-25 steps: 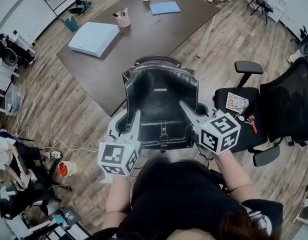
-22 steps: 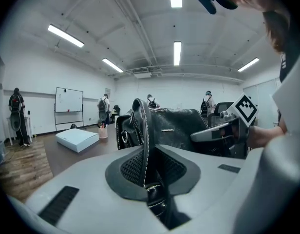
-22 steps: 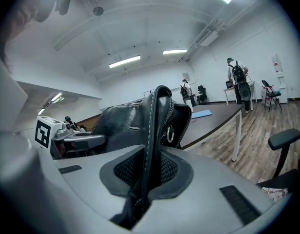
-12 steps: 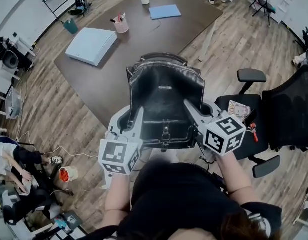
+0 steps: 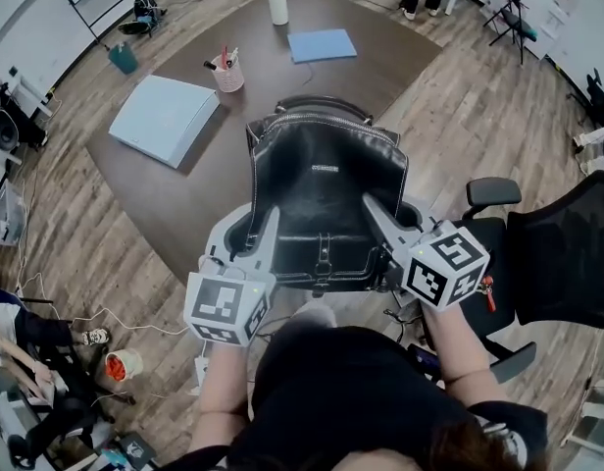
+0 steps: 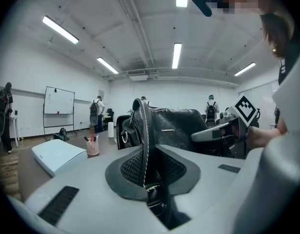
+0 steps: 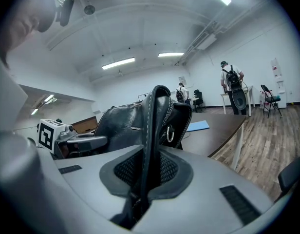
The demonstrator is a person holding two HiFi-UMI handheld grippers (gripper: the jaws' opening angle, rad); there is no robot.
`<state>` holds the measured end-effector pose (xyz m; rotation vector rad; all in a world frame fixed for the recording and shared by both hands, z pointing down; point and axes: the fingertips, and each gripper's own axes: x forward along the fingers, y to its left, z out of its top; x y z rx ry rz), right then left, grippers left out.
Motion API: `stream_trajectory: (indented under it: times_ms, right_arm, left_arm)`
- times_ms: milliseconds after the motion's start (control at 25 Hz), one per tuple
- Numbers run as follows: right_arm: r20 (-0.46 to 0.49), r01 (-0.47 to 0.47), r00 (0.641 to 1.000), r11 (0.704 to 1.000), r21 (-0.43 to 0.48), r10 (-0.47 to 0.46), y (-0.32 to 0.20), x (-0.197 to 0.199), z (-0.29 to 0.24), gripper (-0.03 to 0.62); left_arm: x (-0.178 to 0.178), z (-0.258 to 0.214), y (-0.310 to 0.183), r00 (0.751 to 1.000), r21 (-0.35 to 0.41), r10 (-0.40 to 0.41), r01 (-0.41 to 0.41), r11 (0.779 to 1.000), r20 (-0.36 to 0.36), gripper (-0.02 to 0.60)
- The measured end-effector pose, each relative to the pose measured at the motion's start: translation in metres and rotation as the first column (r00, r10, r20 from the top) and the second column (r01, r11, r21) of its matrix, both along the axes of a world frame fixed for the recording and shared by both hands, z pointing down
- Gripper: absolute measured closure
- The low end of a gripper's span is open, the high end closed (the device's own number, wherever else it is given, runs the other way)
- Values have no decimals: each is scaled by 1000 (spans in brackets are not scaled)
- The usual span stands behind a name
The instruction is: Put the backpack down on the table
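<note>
The left gripper (image 5: 264, 224) and right gripper (image 5: 374, 211) were each clamped on a stitched side edge of the black backpack (image 5: 324, 199); it was held upright between them at the near edge of the table (image 5: 189, 180); beyond lay a white box (image 5: 163, 119), a pen cup (image 5: 226, 71) and a blue folder (image 5: 322, 44).

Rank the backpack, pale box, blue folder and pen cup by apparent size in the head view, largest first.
1. backpack, though it is nearest the camera
2. pale box
3. blue folder
4. pen cup
</note>
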<state>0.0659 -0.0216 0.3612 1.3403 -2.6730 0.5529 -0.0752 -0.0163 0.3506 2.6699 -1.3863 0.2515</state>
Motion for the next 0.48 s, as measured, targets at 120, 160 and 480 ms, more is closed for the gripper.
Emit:
stream_trajectory:
  times_ms: [120, 160, 480]
  right_arm:
    - [8, -3, 1000, 1000, 2, 3, -35, -2, -7, 546]
    - [8, -5, 1000, 1000, 6, 5, -47, -4, -10, 546]
    - [-2, -7, 1000, 999, 49, 7, -122, -23, -24, 545]
  left_arm:
    - [-2, -9, -36, 1000, 12, 13, -13, 1000, 9, 520]
    - [-3, -12, -47, 1000, 17, 15, -15, 1000, 11, 520]
    - [-23, -24, -124, 1000, 65, 20, -20, 998, 3, 520]
